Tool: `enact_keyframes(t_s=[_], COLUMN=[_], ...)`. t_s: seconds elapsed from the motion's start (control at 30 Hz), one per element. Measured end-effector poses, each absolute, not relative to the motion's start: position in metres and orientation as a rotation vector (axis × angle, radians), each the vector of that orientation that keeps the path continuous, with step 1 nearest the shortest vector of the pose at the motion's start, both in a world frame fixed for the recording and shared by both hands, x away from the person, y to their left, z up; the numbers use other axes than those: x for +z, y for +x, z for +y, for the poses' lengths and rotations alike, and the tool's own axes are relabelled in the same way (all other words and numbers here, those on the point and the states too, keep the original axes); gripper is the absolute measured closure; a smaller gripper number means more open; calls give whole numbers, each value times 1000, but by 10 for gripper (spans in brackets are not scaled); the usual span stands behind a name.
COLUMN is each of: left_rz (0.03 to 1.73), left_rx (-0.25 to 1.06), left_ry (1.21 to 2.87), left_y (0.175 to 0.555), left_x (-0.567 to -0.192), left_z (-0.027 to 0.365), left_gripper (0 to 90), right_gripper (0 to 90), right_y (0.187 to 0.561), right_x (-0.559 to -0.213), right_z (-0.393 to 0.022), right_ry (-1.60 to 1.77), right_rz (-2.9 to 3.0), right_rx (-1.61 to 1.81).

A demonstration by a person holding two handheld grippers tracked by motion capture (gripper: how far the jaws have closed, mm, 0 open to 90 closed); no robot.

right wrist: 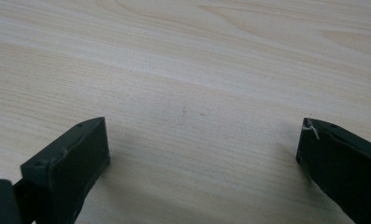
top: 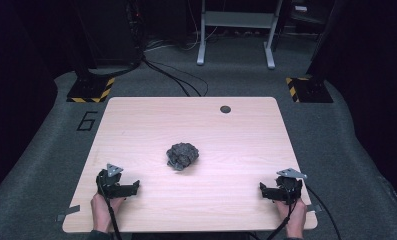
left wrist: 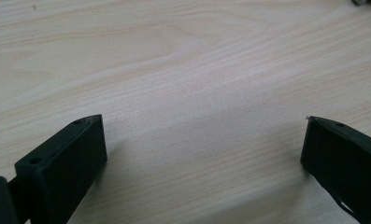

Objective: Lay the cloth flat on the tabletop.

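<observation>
Dark crumpled cloth point(top: 182, 155) mid-tabletop point(top: 236, 135): likely light, soft, limp. Both my grippers, left point(top: 128, 188) and right point(top: 267, 191), gape empty, well apart from it. Pinch a raised fold.

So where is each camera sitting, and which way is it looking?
High view: above the person's side, looking forward and down on the light wooden table and crumpled dark grey cloth; hands and both grippers show.
Left gripper view: rides the left gripper, facing bare tabletop between open jaws.
Right gripper view: rides the right gripper, facing tabletop likewise.
Shared: the same wood grain.
</observation>
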State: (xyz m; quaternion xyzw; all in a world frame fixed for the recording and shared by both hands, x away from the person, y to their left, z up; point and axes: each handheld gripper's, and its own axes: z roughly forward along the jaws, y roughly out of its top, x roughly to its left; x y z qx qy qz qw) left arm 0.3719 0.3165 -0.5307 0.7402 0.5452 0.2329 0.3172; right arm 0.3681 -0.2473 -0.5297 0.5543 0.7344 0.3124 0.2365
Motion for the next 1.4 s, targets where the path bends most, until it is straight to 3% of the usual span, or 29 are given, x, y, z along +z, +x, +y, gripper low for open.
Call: enact_keyframes(t_s=[0.7,1.4], left_rz=[1303,1133], left_rx=[530,451], left_ry=[1915,2003], left_y=[385,419], left_x=[-498,-482], left_z=[292,242], left_gripper=[31,29], right_gripper=[20,20], right_y=[368,368], right_x=[-530,-530], right_z=[-247,-247], right_ry=[1519,1521], right_rz=[2013,2013], right_rx=[857,856])
